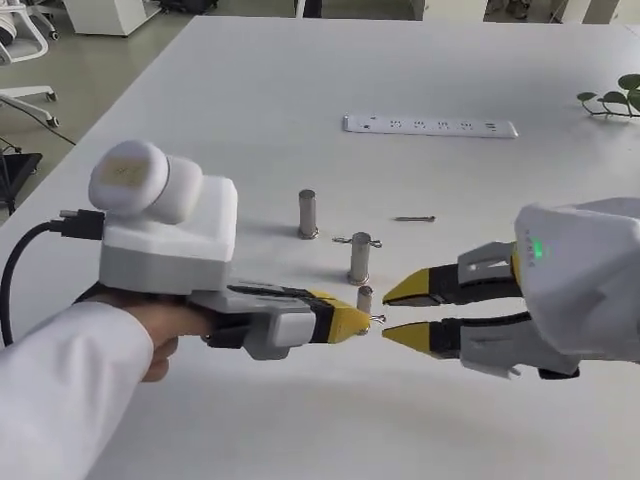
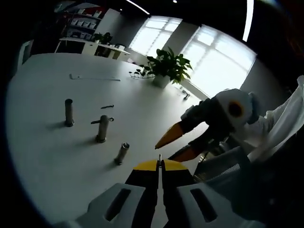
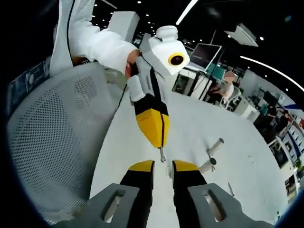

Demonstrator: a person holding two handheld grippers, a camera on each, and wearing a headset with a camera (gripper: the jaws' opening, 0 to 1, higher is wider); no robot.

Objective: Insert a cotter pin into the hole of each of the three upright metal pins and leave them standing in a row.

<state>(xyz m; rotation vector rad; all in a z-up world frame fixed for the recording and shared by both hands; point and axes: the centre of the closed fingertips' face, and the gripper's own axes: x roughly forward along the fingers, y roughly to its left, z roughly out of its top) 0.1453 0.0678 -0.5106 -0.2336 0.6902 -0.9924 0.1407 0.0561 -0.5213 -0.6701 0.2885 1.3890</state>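
Head view: the left gripper, fingers clamped together on a held cotter pin, met the right gripper, fingers apart, just in front of the nearest metal pin on the white desk. Both tips crowded that pin, the left one covering its base. Just behind it stood the middle metal pin carrying a fitted cotter pin; farther back-left, the far metal pin. A loose cotter pin lay back-right, a power strip well beyond.
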